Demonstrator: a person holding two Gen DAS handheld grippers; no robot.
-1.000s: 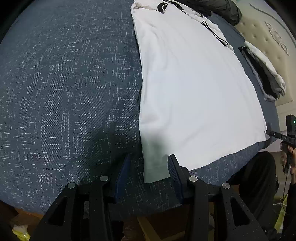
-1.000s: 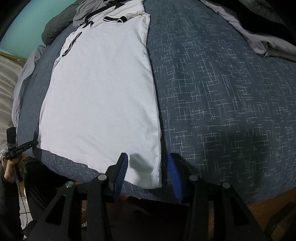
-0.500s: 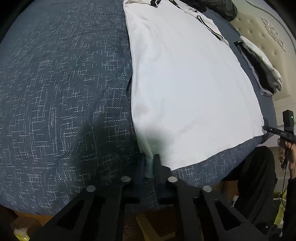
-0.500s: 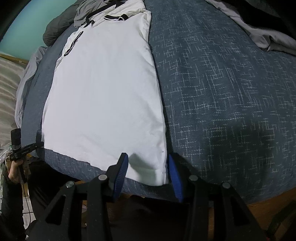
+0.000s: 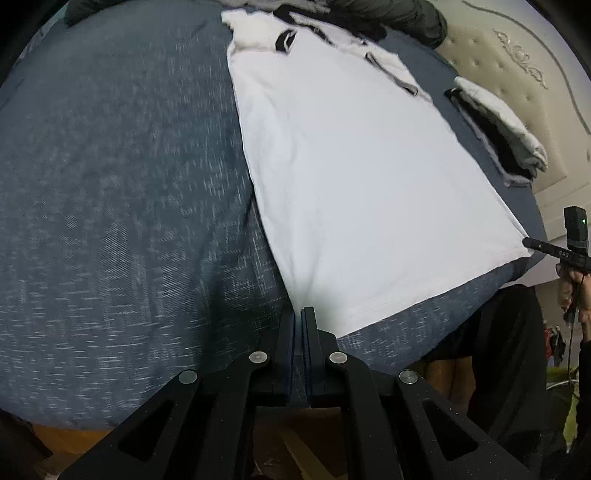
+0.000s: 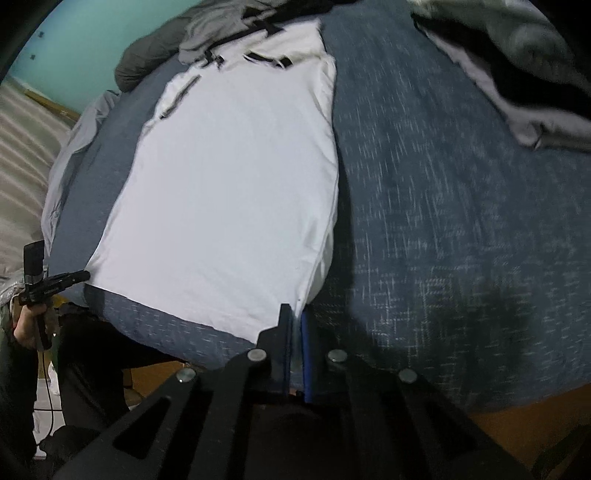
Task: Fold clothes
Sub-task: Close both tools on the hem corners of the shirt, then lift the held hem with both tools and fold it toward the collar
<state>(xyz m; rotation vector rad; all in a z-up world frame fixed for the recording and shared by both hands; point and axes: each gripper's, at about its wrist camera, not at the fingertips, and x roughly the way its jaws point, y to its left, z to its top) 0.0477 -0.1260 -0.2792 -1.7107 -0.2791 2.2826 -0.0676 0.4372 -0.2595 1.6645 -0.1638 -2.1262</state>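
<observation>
A white shirt point(image 5: 362, 173) with black trim lies flat on the blue bed cover point(image 5: 110, 206), collar end far from me, hem near the bed's front edge. My left gripper point(image 5: 298, 314) is shut on the hem's left corner. My right gripper point(image 6: 295, 314) is shut on the hem's right corner of the shirt point(image 6: 229, 184), and the right side edge there is lifted off the cover point(image 6: 461, 221). The right gripper's tip point(image 5: 532, 244) also shows at the far corner in the left wrist view, and the left gripper's tip point(image 6: 74, 277) shows in the right wrist view.
A folded grey and black stack point(image 5: 498, 129) lies to the right of the shirt by the padded headboard point(image 5: 517, 62). Dark and grey garments point(image 6: 207, 33) are piled beyond the collar. A grey sheet point(image 6: 517, 74) lies at the far right. A person's dark trousers point(image 6: 92, 354) stand at the bed edge.
Both grippers closed on the hem corners: the left first, the right within the last half second. The right corner has risen slightly off the cover.
</observation>
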